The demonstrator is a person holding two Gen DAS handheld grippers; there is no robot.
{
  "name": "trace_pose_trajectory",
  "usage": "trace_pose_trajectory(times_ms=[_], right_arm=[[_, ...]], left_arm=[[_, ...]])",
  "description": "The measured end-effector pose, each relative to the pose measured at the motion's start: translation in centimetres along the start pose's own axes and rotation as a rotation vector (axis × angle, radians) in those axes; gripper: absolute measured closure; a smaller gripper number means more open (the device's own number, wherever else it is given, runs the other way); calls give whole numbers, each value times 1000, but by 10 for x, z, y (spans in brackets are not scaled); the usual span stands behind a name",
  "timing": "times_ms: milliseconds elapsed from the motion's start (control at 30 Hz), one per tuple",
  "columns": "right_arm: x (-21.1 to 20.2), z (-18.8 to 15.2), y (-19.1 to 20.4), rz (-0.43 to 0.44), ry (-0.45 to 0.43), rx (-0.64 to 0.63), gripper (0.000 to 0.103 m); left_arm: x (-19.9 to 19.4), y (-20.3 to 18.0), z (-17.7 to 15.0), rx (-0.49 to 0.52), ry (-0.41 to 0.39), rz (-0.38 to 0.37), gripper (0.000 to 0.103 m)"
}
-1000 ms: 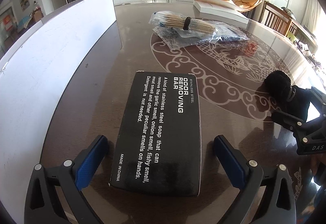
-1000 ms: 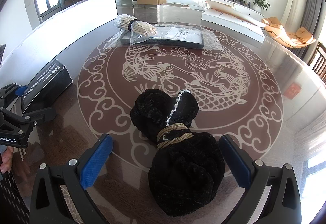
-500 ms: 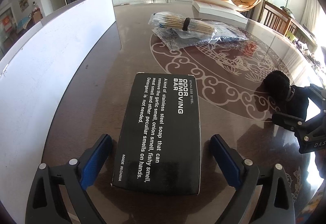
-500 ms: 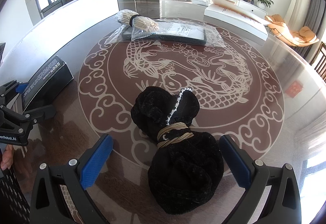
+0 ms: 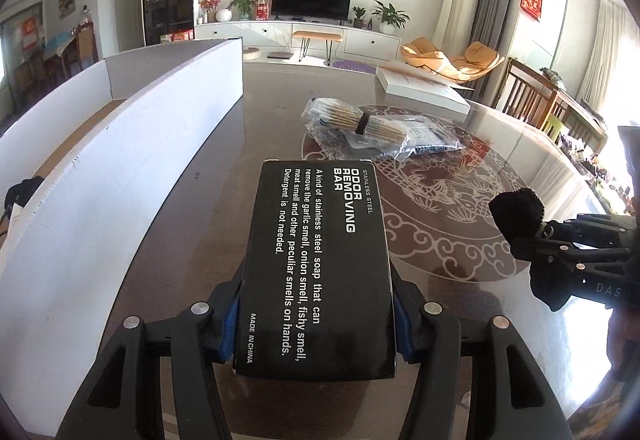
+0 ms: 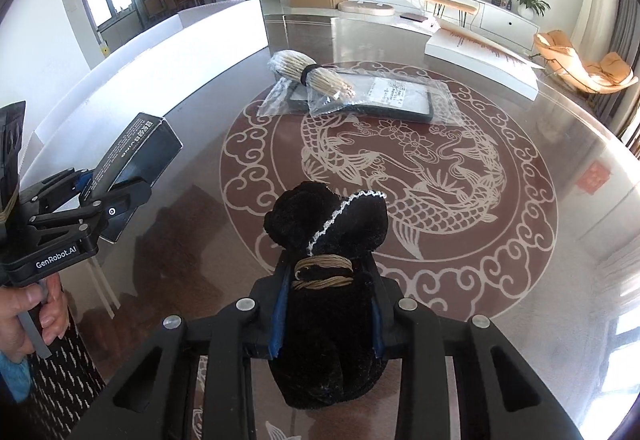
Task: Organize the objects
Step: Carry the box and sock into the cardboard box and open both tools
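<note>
The left gripper (image 5: pixel 316 324), its jaws having just been closing, is clamped on the sides of the flat black cardboard box with white lettering (image 5: pixel 318 268), holding it clear above the glossy brown worktop with a dragon pattern (image 6: pixel 500 240). The right gripper (image 6: pixel 328 314), jaws likewise just closed in, squeezes the black fuzzy drawstring pouch tied with tan cord (image 6: pixel 328 240). Farther off, a banded bundle of wooden sticks in clear plastic (image 6: pixel 312 74) lies on the worktop.

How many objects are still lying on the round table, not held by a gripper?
2: a bundle of sticks in a clear bag, and a flat dark item in plastic partly under it, both at the far side of the table. Others may lie outside the views.
</note>
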State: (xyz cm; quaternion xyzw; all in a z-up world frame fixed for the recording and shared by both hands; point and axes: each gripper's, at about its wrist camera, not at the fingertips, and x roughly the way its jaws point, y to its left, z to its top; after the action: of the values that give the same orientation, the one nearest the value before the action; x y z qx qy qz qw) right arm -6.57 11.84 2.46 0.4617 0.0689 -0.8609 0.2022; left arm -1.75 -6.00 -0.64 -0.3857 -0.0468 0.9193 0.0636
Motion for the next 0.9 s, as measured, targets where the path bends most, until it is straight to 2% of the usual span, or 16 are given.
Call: trace_pose_trajectory(times_ms=[100, 167, 267, 400, 500, 567, 667, 733, 800, 867, 900], right_arm=[[-19, 15, 18, 39, -45, -11, 71], [-28, 30, 31, 67, -81, -19, 71], [-34, 63, 58, 122, -126, -37, 71], [-32, 114, 111, 209, -188, -73, 71], [-25, 147, 162, 305, -227, -96, 71], [-11, 165, 200, 358, -218, -116, 71], [21, 182, 257, 397, -167, -151, 71], [46, 188, 291, 380, -126, -190, 70], [71, 188, 318, 356, -82, -215, 64], [99, 186, 334, 352, 9, -214, 41], [106, 183, 336, 355, 23, -202, 40]], left_arm=[[-28, 19, 1, -101, -36, -53, 45], [-46, 36, 6, -152, -57, -63, 45], [-80, 68, 24, -196, -125, -26, 45], [-111, 132, 47, -243, -189, 59, 45], [-103, 185, 52, -266, -131, 176, 45], [-95, 219, 48, -306, -81, 217, 45], [-80, 258, 39, -361, 1, 271, 45], [-68, 275, 34, -392, 62, 289, 45], [-62, 274, 36, -346, 84, 355, 42], [-59, 273, 37, -346, 88, 339, 24], [-60, 271, 37, -347, 79, 337, 24]])
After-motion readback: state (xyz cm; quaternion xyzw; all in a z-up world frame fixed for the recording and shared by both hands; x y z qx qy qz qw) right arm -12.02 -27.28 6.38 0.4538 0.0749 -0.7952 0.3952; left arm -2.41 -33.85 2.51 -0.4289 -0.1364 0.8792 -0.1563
